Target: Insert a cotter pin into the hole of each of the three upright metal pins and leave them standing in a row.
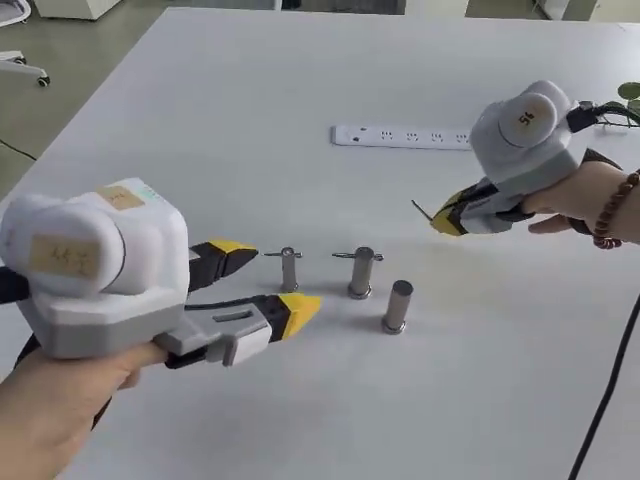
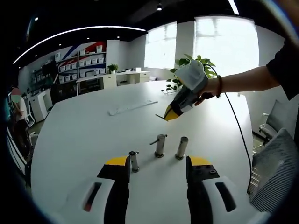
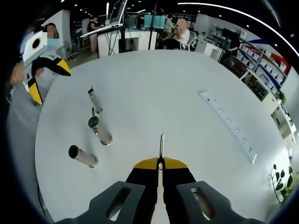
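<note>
Three upright metal pins stand in a rough row on the white table (image 1: pixel 250 100). The left pin (image 1: pixel 289 269) and the middle pin (image 1: pixel 361 273) each have a cotter pin through the top. The right pin (image 1: pixel 397 306) has a bare top. My left gripper (image 1: pixel 275 282) is open just left of the row, nothing between its jaws; its own view shows the pins (image 2: pixel 160 145) ahead. My right gripper (image 1: pixel 445 222) hovers above and right of the row, shut on a cotter pin (image 3: pixel 161 145) that sticks out from its tips. The bare pin (image 3: pixel 83 156) lies lower left in its view.
A white power strip (image 1: pixel 400 135) lies on the table behind the pins. A black cable (image 1: pixel 610 390) runs down the right side. A potted plant (image 1: pixel 630 95) sits at the far right edge. People sit at desks (image 3: pixel 180 32) beyond the table.
</note>
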### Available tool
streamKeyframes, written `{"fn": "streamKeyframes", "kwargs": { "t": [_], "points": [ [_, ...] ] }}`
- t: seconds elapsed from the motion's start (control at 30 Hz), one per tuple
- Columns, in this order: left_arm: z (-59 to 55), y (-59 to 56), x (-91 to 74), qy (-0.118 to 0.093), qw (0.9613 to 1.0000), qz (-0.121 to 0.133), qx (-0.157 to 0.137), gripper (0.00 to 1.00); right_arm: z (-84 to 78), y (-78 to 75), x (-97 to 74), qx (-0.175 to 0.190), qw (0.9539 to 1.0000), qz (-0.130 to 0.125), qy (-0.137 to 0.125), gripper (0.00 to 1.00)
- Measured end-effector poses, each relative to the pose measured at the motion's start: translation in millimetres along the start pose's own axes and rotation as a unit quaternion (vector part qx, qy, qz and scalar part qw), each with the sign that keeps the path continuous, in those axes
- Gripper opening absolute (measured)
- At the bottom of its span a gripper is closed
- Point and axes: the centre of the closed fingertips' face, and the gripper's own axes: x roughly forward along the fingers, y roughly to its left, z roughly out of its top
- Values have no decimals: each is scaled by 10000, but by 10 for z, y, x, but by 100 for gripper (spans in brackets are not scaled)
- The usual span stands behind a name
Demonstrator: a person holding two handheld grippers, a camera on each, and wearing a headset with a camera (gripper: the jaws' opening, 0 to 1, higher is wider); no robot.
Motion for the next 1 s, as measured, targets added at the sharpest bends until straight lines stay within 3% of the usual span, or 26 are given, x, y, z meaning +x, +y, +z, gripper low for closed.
{"fn": "streamKeyframes", "kwargs": {
  "t": [0.1, 0.27, 0.37, 0.57, 0.8, 1.0],
  "points": [
    [59, -17, 51, 58, 9999, -85, 68, 45, 80, 20, -31, -116, 9999, 17, -94, 0],
    [149, -20, 116, 11, 9999, -127, -70, 44, 276, 312, -212, -93, 9984, 279, -473, 0],
    [201, -22, 151, -57, 9998, -157, -115, 42, 310, 388, -269, -145, 9983, 270, -498, 0],
    [287, -35, 234, -137, 9989, -302, -331, 34, 416, 656, -348, -385, 9954, 490, -722, 0],
    [371, -54, 319, -217, 9964, -502, -652, 30, 522, 891, -431, -741, 9909, 678, -899, 0],
    [400, -124, 333, -238, 9920, -739, -997, 21, 585, 1035, -477, -1039, 9864, 807, -984, 0]
  ]
}}
